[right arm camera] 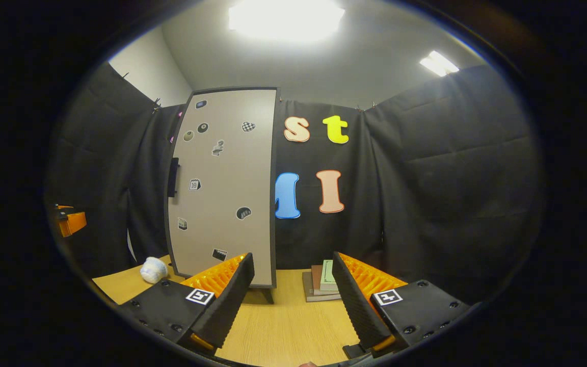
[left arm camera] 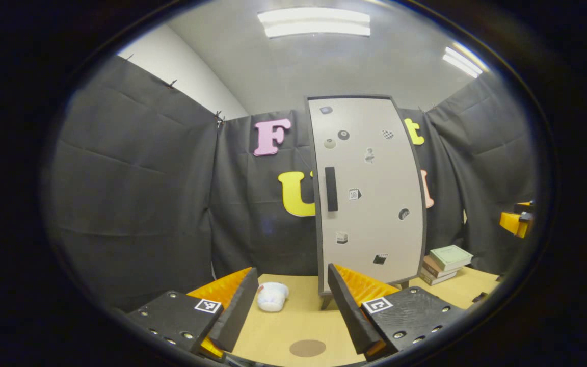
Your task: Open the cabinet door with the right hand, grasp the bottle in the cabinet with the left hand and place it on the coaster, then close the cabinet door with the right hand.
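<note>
Left gripper view: the left gripper (left arm camera: 289, 311) is held with its fingers spread wide and nothing between them, above a light wooden table (left arm camera: 273, 336). Ahead of the fingers and slightly to their right, the cabinet (left arm camera: 370, 193) is seen standing upright on the table with its pale door shut; a dark vertical handle (left arm camera: 330, 188) is set near the door's left edge, and several small stickers are scattered over the panel. The bottle is not visible behind the shut door. The round brown coaster (left arm camera: 307, 348) lies on the table between the two fingers, close below the gripper. A small white crumpled object (left arm camera: 272, 296) rests just beyond the left finger. A stack of books (left arm camera: 444, 264) is placed to the right of the cabinet, near its foot. At the far right edge, part of the right gripper (left arm camera: 516, 222) is seen, well apart from the cabinet.

In the right gripper view, the right gripper (right arm camera: 293, 306) is likewise held wide open and empty over the table. The cabinet is seen ahead and to the left, and the books straight ahead between the fingers.
</note>
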`<state>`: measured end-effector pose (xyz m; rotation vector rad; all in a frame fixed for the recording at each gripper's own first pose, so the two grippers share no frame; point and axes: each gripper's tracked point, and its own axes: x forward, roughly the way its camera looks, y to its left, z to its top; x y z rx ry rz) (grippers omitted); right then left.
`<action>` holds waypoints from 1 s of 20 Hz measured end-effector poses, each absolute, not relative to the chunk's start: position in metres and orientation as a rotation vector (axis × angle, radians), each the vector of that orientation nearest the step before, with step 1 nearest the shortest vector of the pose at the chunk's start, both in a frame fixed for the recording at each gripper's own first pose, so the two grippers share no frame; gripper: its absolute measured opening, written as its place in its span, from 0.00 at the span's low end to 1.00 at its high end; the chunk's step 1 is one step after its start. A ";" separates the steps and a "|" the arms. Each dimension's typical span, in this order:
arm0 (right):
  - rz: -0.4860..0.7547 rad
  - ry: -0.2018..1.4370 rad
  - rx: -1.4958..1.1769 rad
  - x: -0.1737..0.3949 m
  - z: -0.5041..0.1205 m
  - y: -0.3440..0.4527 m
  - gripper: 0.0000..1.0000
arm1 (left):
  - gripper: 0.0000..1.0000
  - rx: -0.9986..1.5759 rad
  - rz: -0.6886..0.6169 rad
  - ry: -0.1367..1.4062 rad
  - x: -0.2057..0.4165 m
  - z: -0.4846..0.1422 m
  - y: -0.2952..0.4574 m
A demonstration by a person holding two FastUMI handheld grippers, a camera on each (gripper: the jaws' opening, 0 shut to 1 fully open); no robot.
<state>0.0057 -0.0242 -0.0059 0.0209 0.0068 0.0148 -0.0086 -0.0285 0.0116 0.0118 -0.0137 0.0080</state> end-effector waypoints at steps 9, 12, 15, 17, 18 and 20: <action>0.141 0.013 0.051 0.040 0.007 -0.002 0.98 | 0.84 0.044 0.080 0.006 -0.016 0.011 -0.037; 0.169 -0.002 0.068 0.060 0.027 0.016 0.98 | 0.87 0.044 0.093 0.001 -0.014 0.007 -0.032; 0.195 -0.023 0.075 0.080 0.049 0.041 0.98 | 0.86 0.037 0.101 0.014 -0.010 0.001 -0.012; 0.211 -0.045 0.074 0.093 0.066 0.060 0.97 | 0.83 0.027 0.112 0.007 -0.003 0.000 0.005; 0.220 -0.050 0.075 0.099 0.074 0.070 0.96 | 0.83 0.025 0.117 0.008 0.001 -0.002 0.014; 0.252 -0.053 0.080 0.110 0.086 0.095 0.96 | 0.83 0.023 0.131 0.011 0.010 -0.006 0.033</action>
